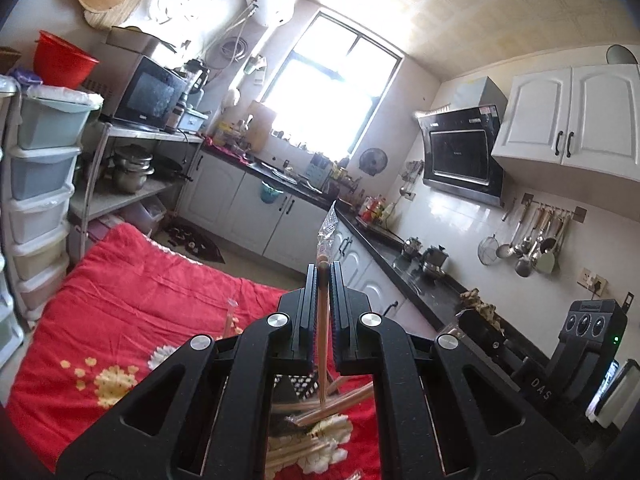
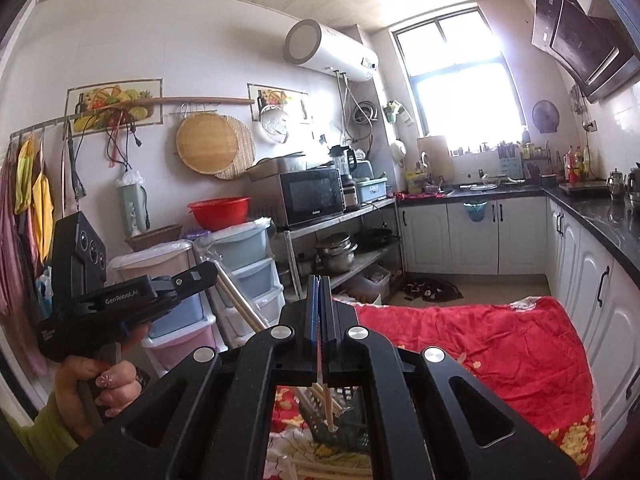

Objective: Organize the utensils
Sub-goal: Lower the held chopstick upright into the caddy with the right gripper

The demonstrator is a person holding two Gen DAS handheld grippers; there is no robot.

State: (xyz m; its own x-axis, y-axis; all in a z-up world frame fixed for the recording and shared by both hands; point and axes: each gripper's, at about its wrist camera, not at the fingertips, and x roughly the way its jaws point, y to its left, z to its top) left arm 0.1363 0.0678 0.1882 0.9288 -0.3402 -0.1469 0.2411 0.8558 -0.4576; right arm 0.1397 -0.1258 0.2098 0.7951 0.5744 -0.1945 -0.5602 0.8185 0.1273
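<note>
Left gripper (image 1: 323,270): jaws nearly closed on a wrapped pair of chopsticks (image 1: 323,320) — the sticks run up between the pads, and the clear wrapper end (image 1: 329,224) sticks out past the fingertips, tilted slightly right.
Right gripper (image 2: 320,280): jaws pressed together on a thin chopstick (image 2: 329,404), whose lower end hangs down behind the jaws towards the black basket (image 2: 348,424).
Left gripper from the right wrist view: the tool (image 2: 120,304) is held by a hand (image 2: 100,388) with a green sleeve, up at the left, with the wrapped chopsticks (image 2: 240,300) slanting down out of it.
Loose chopsticks: more wrapped pairs (image 1: 320,408) lie in a heap on the red quilt (image 1: 160,304), below the left gripper.
Basket: black, mesh-sided, on the quilt below both grippers, holding a few chopsticks.
Quilt: red with a flower print, spread between the white cabinets (image 2: 576,264) and the plastic drawer tower (image 1: 40,200).
Surroundings: microwave (image 2: 312,196) on a metal shelf — red basin (image 2: 218,212) beside it, bright window (image 1: 332,92) behind.
</note>
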